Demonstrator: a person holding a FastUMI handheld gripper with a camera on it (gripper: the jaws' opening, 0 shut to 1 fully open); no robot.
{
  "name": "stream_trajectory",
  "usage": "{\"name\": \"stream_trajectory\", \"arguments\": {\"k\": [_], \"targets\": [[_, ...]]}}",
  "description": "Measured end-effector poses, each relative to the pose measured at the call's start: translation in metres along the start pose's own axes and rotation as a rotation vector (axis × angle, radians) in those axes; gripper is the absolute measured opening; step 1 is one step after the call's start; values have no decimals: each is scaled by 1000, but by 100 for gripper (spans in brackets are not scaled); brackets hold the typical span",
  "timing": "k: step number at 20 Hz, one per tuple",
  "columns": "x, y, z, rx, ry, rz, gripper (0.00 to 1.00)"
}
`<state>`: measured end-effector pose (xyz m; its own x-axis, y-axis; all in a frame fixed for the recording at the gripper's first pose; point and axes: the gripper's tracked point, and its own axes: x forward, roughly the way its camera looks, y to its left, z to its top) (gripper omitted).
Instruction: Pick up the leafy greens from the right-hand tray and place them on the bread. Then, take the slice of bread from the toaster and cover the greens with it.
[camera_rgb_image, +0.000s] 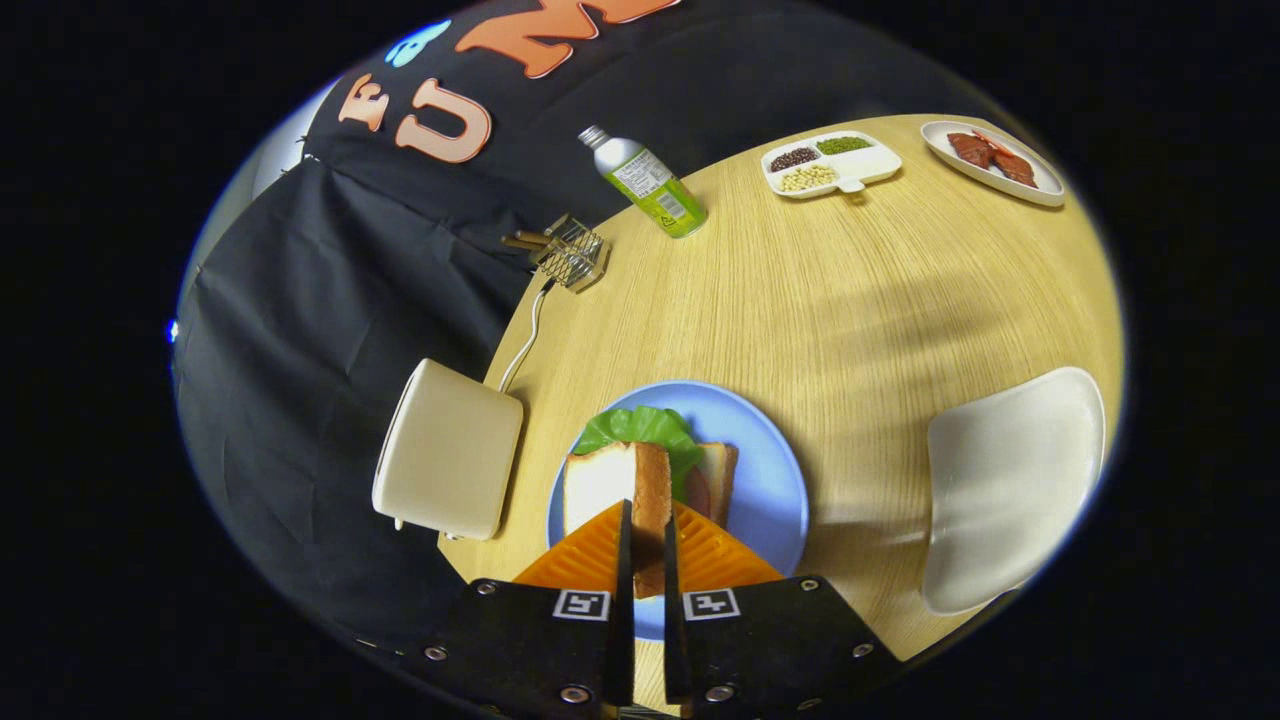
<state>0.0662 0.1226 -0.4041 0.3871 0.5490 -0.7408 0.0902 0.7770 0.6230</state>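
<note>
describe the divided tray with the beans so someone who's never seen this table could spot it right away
Start at the round wooden table and look to its far side, well beyond the blue plate ahead of the gripper, whose fingers pinch a bread slice. The divided tray sits between the green-labelled bottle and the plate of red meat. It alone holds dark, green and pale contents in separate compartments.

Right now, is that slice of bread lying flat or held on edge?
On edge: the bread slice stands upright between the gripper fingers, above the greens on the blue plate.
</note>
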Motion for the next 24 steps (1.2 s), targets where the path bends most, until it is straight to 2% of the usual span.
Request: {"name": "stream_trajectory", "arguments": {"k": [1, 2, 4, 5, 7, 9, 10, 12, 15, 19, 24], "targets": [[0, -7, 0, -13, -8, -28, 14], [1, -12, -1, -27, -11, -50, 21], [0, -9, 0, -44, -18, -51, 31], [-3, -8, 2, -46, -31, -56, 33], [-14, -7, 16, -67, -85, -70, 35], [-31, -4, 32, -109, -150, -88, 43], [-42, -2, 42, -134, -191, -102, 51], [-71, 7, 63, -169, -301, -133, 60], [-124, 40, 85, -241, -463, -120, 60], [-199, 77, 107, -369, -643, -146, 60], [-276, 110, 116, -482, -841, -182, 75]]}}
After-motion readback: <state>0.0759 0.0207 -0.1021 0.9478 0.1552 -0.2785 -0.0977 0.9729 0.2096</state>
